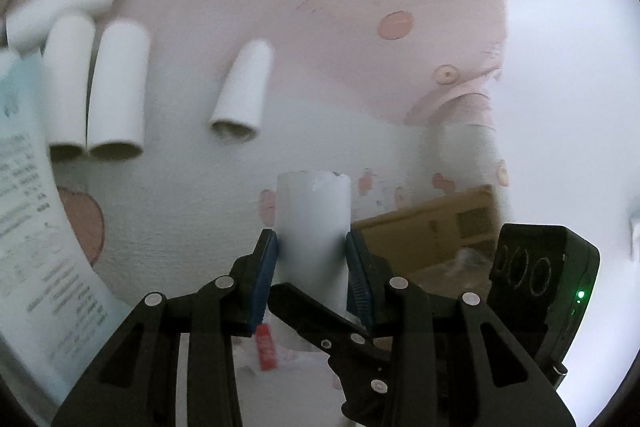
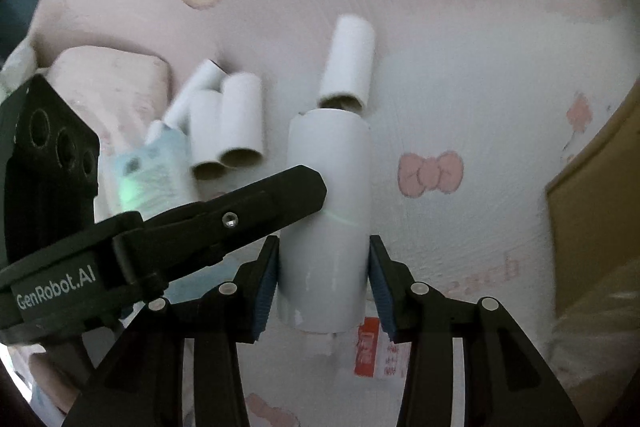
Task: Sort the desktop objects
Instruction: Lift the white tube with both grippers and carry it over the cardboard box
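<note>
A white paper tube (image 1: 314, 227) stands between the blue pads of my left gripper (image 1: 313, 247), which is shut on it. The same tube (image 2: 330, 223) lies between the pads of my right gripper (image 2: 324, 267); its pads sit close beside the tube, the right one with a small gap. The left gripper's finger (image 2: 276, 199) touches the tube's left side in the right wrist view. Several other white tubes lie on the pink cloth: a lone one (image 1: 244, 93) (image 2: 348, 63) and a group at the left (image 1: 100, 91) (image 2: 228, 127).
A printed leaflet (image 1: 36, 227) lies at the left. A pink folded cloth (image 2: 108, 83) sits beyond the tube group. A cardboard box (image 1: 436, 223) (image 2: 596, 207) is at the right. A red-and-white label (image 2: 370, 351) lies under the tube.
</note>
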A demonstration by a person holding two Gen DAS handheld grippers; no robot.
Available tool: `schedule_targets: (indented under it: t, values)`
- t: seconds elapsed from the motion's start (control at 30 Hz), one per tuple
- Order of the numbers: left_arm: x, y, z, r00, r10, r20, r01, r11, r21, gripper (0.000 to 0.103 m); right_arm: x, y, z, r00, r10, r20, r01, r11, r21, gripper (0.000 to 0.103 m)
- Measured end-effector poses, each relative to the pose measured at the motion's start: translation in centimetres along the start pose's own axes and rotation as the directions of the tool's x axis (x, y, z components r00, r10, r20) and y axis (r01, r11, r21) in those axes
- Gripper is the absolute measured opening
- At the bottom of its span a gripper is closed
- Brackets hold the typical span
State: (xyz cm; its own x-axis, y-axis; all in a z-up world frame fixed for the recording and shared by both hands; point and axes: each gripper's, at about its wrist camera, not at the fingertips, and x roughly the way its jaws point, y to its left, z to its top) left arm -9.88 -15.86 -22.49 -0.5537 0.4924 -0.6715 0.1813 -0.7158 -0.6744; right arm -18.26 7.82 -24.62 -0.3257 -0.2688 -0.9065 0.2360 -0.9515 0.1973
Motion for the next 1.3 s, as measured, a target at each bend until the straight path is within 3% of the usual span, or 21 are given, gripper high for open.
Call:
schedule_targets:
  t: [0.23, 0.47, 0.67, 0.9, 1.03, 1.23, 1.3]
  values:
    - [-4.3, -7.0, -0.6, 0.998, 0.031, 0.055, -0.038, 0.991, 0.128, 0.039, -7.0, 1.3, -0.3, 0.993, 0.039, 0.115, -0.036, 0.999, -0.025, 0.041]
    - [-7.6, -15.9, -1.0, 0.99, 0.105, 0.098, -0.132, 0.933, 0.335, 0.04, -14.3, 2.0, -0.5, 0.965, 0.075, 0.251, -0.071, 0.997, -0.024, 0.041]
    - [-8.9, -21.2, -1.7, 0.983, 0.133, 0.124, -0.173, 0.892, 0.417, 0.041, -18.9, 1.9, -0.4, 0.94, 0.062, 0.335, -0.059, 0.998, -0.018, 0.041]
    - [-8.5, -25.5, -2.4, 0.984, 0.139, 0.112, -0.175, 0.866, 0.468, 0.041, -23.3, 0.4, -1.0, 0.919, 0.032, 0.394, -0.03, 0.999, -0.011, 0.041]
    - [-7.6, -28.1, -3.3, 0.983, 0.147, 0.11, -0.183, 0.844, 0.505, 0.041, -25.0, -1.2, -1.3, 0.908, 0.039, 0.417, -0.053, 0.998, 0.02, 0.041]
    - [-4.6, -31.8, -4.8, 0.968, 0.239, 0.081, -0.245, 0.813, 0.529, 0.041, -26.6, -4.8, -2.6, 0.908, 0.048, 0.415, -0.085, 0.994, 0.071, 0.041]
    - [-3.3, -33.4, -5.6, 0.961, 0.269, 0.072, -0.261, 0.781, 0.568, 0.041, -27.1, -5.9, -3.3, 0.903, 0.027, 0.43, -0.069, 0.994, 0.083, 0.041]
